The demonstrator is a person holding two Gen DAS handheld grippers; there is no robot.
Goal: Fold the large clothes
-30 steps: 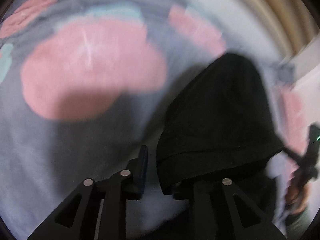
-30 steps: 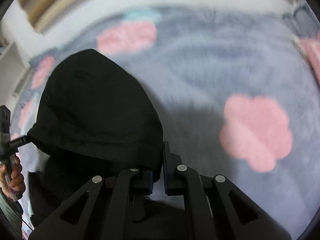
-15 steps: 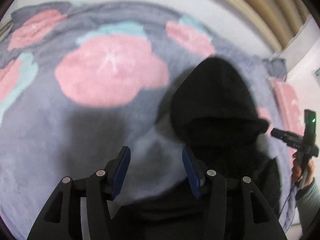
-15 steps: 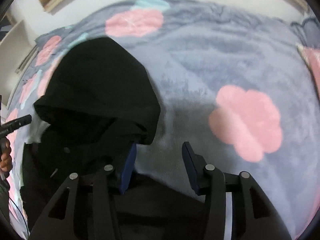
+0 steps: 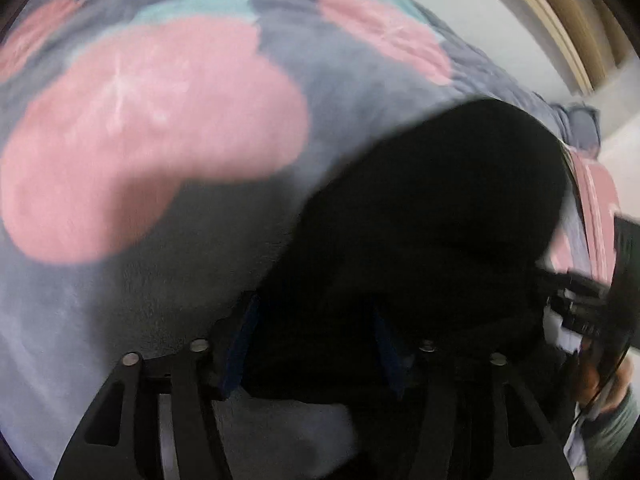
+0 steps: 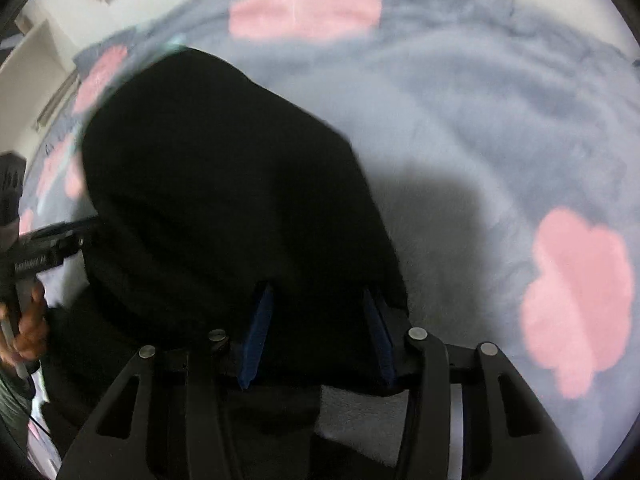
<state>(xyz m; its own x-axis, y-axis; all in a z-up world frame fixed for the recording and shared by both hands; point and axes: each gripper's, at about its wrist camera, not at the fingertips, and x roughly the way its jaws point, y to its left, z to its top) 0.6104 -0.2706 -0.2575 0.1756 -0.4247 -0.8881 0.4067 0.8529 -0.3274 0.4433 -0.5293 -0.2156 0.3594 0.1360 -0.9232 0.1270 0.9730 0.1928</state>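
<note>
A black hooded garment (image 5: pixel 432 216) lies on a grey blanket with pink flowers (image 5: pixel 152 120). In the left wrist view my left gripper (image 5: pixel 312 344) is open, its blue-padded fingers set wide around the garment's left edge, with black cloth between them. In the right wrist view the garment (image 6: pixel 224 184) fills the left and middle. My right gripper (image 6: pixel 320 332) is open too, its fingers astride the garment's right edge. Each view shows the other gripper at its side edge. Both frames are blurred.
The blanket (image 6: pixel 500 120) spreads far and right, with a pink flower (image 6: pixel 576 304) at the right. A white wall and a wooden frame (image 5: pixel 560 32) stand behind the bed. The person's hand (image 6: pixel 28 324) holds the other gripper at the left.
A second ago both grippers were shut on the garment's hood. They opened half a second ago and have since moved forward, so black cloth now sits between the open fingers.
</note>
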